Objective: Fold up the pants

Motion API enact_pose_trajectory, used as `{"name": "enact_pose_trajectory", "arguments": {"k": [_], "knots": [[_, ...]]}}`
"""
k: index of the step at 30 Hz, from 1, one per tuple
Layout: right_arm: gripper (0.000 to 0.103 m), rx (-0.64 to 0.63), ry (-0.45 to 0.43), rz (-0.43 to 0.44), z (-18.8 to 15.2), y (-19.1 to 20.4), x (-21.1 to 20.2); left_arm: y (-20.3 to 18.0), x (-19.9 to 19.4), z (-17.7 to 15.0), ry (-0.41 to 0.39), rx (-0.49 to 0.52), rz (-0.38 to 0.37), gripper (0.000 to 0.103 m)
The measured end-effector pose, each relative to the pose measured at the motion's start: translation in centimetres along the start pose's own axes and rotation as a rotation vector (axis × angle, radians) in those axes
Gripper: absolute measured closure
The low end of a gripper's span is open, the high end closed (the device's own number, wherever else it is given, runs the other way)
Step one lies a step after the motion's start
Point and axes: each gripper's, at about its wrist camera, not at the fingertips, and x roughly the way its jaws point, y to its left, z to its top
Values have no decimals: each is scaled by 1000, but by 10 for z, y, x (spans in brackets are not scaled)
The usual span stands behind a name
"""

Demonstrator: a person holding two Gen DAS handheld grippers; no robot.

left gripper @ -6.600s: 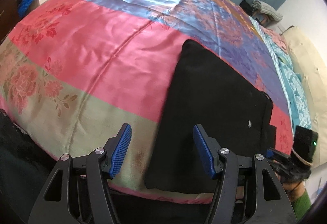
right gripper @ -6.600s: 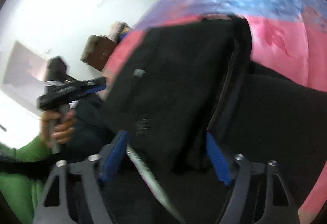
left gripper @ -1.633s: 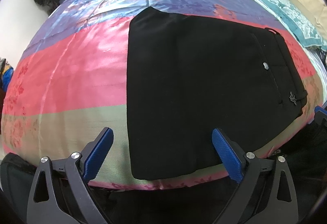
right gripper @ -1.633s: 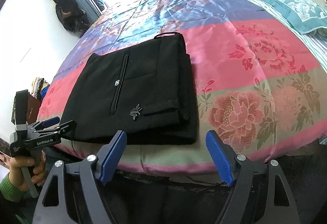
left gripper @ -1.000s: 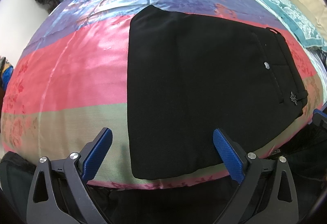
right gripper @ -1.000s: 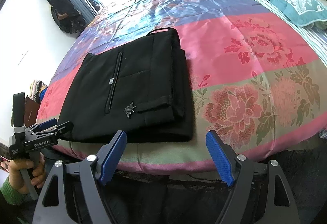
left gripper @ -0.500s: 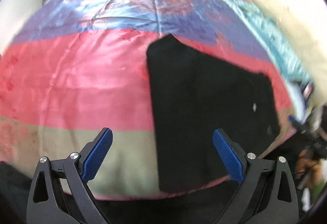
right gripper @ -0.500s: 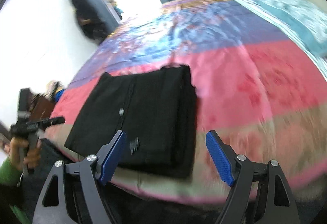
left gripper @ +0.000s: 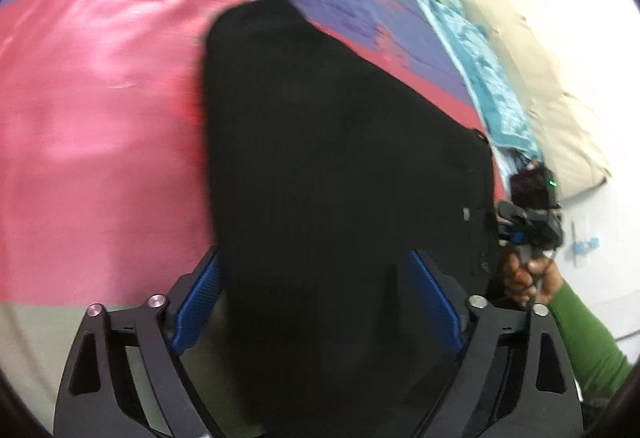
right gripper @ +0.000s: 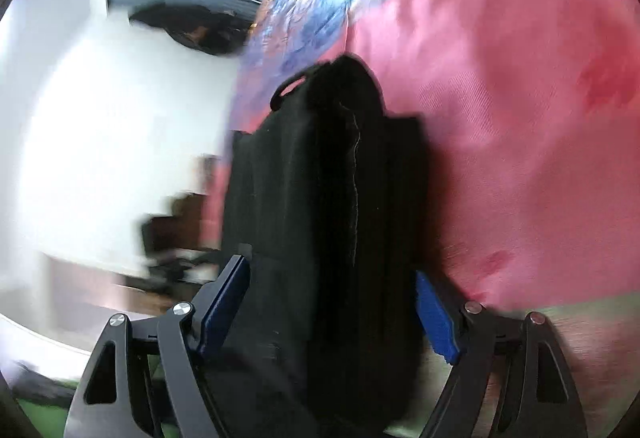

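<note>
The black folded pants (left gripper: 340, 178) lie on the satin bedspread (left gripper: 100, 126) near its front edge. My left gripper (left gripper: 312, 270) has come down over their near left end. The cloth lies between its blue pads, and the jaws are closing without a visible pinch. In the right wrist view, the waistband end of the pants (right gripper: 320, 178), with a belt loop at the far tip, sits between the spread pads of my right gripper (right gripper: 330, 274). A hand in a green sleeve holds that right gripper (left gripper: 524, 214) at the pants' right edge.
The bedspread runs in pink, blue and pale green bands (right gripper: 520, 118). A teal pillow (left gripper: 480, 50) and a beige cushion (left gripper: 540, 78) lie along the right. A white wall, a doorway and dark furniture (right gripper: 168, 230) stand to the left of the bed.
Both grippers have swung down and in from the bed's edge onto the pants. Black cloth now fills the space between each pair of jaws. The left jaws stand a little narrower.
</note>
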Motion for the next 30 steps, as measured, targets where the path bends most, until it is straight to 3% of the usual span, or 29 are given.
{"name": "enact_pose_trajectory", "arguments": {"k": [2,4,7,10,14,19,26,30], "knots": [[33,-6,21,-22,1,-1,6,-3,6,2,0,0,43,26],[44,-65,44,-105,0,8,13,-5,2,-1,-21,-1,82,55],[57,-143,45,-155,-6,27,16,-12,-10,-6,-66,11,94,80],[64,-192,30,-154,-11,43,15,-27,-20,-12,-94,50,151,83],[67,-249,-14,-122,-17,73,11,-41,-45,-12,-152,51,91,83],[68,-336,-33,-83,-8,118,15,-60,-76,4,-217,108,109,83],[68,-434,-118,-41,64,178,18,-57,-120,79,-345,125,103,83],[68,-440,-163,-51,112,184,28,-42,-111,122,-381,113,129,81]]}}
